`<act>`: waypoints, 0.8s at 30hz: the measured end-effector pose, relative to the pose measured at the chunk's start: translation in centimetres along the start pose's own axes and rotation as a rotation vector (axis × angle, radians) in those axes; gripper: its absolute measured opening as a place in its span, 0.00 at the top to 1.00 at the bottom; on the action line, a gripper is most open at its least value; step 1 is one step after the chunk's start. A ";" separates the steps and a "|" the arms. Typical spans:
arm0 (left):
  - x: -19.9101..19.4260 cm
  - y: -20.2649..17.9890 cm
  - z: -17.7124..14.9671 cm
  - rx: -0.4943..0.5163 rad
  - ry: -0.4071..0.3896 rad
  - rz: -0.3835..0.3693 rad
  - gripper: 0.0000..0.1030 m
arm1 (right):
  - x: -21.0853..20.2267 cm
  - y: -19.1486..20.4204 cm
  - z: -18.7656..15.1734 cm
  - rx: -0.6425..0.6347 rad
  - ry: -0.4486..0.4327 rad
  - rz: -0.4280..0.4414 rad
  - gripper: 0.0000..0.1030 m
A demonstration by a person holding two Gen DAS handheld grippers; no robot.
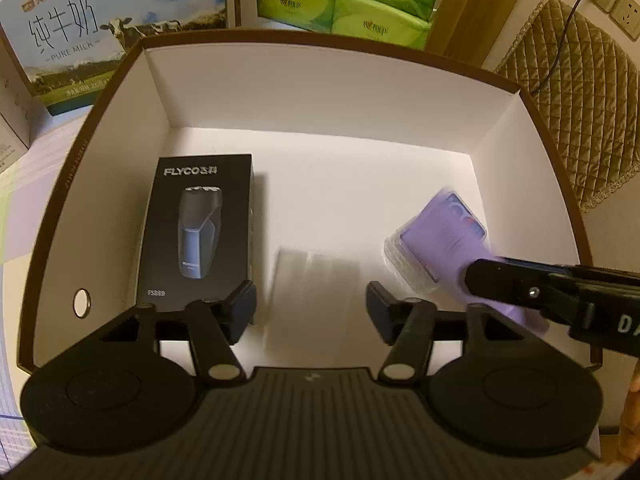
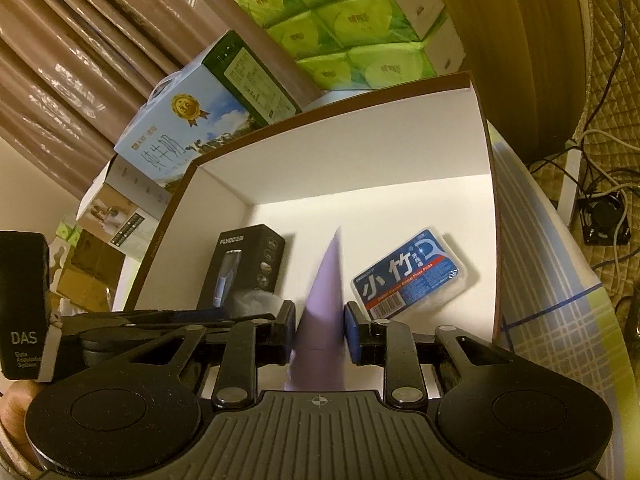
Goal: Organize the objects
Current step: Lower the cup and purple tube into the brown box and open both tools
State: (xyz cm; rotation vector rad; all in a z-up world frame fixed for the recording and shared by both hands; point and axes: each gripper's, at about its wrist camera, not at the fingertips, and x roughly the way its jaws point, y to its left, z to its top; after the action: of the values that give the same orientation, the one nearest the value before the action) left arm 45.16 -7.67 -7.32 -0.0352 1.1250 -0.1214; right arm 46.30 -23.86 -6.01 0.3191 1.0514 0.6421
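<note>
Clutter behind the white-lined box (image 1: 320, 92): milk carton (image 1: 76, 36) at 11 o'clock, green tissue packs (image 1: 340, 4) at 12. Inside the box, a black shaver box (image 1: 196, 228) lies flat at 9 o'clock and a floss-pick case (image 2: 412, 274) at 3. Right gripper (image 2: 320, 330) is clamped on a thin lilac card (image 2: 322, 312), edge-on, blurred, partly covering the case in the left wrist view. Left gripper (image 1: 312, 308) hangs low over the box floor, jaws wide, empty.
</note>
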 end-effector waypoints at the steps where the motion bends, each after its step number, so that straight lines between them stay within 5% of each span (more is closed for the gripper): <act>1: -0.1 0.1 0.0 0.001 -0.005 0.001 0.42 | 0.1 0.1 0.0 -0.004 0.006 0.006 0.86; 19: -2.9 2.3 -0.9 0.000 -0.047 0.031 0.34 | 0.4 1.3 -0.4 -0.094 0.038 -0.027 0.90; 22: -4.0 2.4 -1.2 0.001 -0.069 0.022 0.31 | -0.2 1.7 -0.8 -0.124 0.020 -0.042 0.73; 24: -4.7 2.4 -1.5 0.006 -0.086 0.025 0.28 | -0.9 2.1 -1.1 -0.144 -0.007 -0.051 0.47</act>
State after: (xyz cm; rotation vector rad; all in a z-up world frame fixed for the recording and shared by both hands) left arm 42.03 -4.73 -3.93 -0.0209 1.0390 -0.0997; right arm 44.31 -22.90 -4.78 0.1684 0.9977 0.6669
